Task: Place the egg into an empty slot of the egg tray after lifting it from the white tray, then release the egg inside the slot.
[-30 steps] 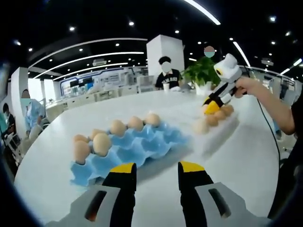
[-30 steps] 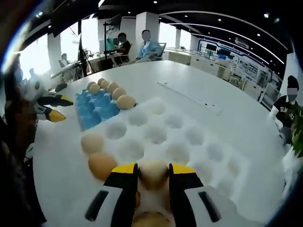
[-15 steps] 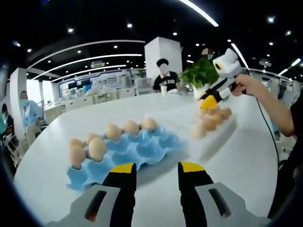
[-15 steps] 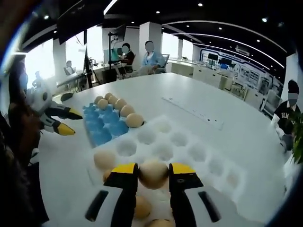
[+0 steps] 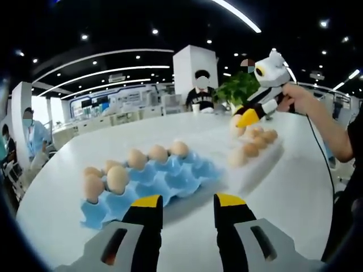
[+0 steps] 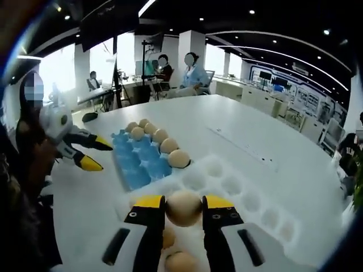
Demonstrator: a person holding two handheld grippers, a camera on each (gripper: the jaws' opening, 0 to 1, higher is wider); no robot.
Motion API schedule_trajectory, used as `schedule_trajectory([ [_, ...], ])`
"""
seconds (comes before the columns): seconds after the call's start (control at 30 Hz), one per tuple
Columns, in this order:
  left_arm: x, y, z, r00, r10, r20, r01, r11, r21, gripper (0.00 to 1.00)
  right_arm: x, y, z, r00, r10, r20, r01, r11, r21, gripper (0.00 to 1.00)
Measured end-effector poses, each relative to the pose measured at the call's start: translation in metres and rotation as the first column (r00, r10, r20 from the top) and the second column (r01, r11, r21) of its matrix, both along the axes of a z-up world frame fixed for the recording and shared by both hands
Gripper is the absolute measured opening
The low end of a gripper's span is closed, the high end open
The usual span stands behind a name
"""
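Observation:
In the right gripper view my right gripper [image 6: 184, 208] is shut on a tan egg [image 6: 183, 207], held above the near end of the white tray [image 6: 244, 198]. The blue egg tray [image 6: 139, 161] lies ahead to the left, with a row of eggs along its right side. The left gripper view looks at the blue egg tray [image 5: 153, 181] just past my open left gripper [image 5: 184, 205], whose jaws hold nothing. Farther right there, the right gripper [image 5: 243, 119] hangs over the white tray [image 5: 255, 153] with the egg [image 5: 236, 122] in its tips.
The big white table [image 5: 283, 198] carries both trays. A potted plant [image 5: 241, 88] stands behind the white tray, with a person seated beyond. In the right gripper view, people sit at desks at the back, and two more eggs [image 6: 180, 262] lie in the white tray under my jaws.
The right gripper has risen off the white tray with the egg and shifted toward the blue egg tray. The left gripper has stayed nearly still.

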State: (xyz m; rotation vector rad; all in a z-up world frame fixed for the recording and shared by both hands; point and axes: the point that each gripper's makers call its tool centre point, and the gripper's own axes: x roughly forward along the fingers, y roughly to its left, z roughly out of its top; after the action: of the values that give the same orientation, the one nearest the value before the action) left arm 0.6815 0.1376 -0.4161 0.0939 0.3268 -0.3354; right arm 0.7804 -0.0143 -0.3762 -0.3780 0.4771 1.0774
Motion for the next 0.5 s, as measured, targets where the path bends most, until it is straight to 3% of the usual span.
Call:
schedule_trajectory([
  [0.5,-0.003,0.003,-0.001,1.0,0.006,0.01,-0.006,1.0,0.003,0.38,-0.031,0.048,0.0,0.993,0.117,0.002,-0.117,0.993,-0.003,0.27],
])
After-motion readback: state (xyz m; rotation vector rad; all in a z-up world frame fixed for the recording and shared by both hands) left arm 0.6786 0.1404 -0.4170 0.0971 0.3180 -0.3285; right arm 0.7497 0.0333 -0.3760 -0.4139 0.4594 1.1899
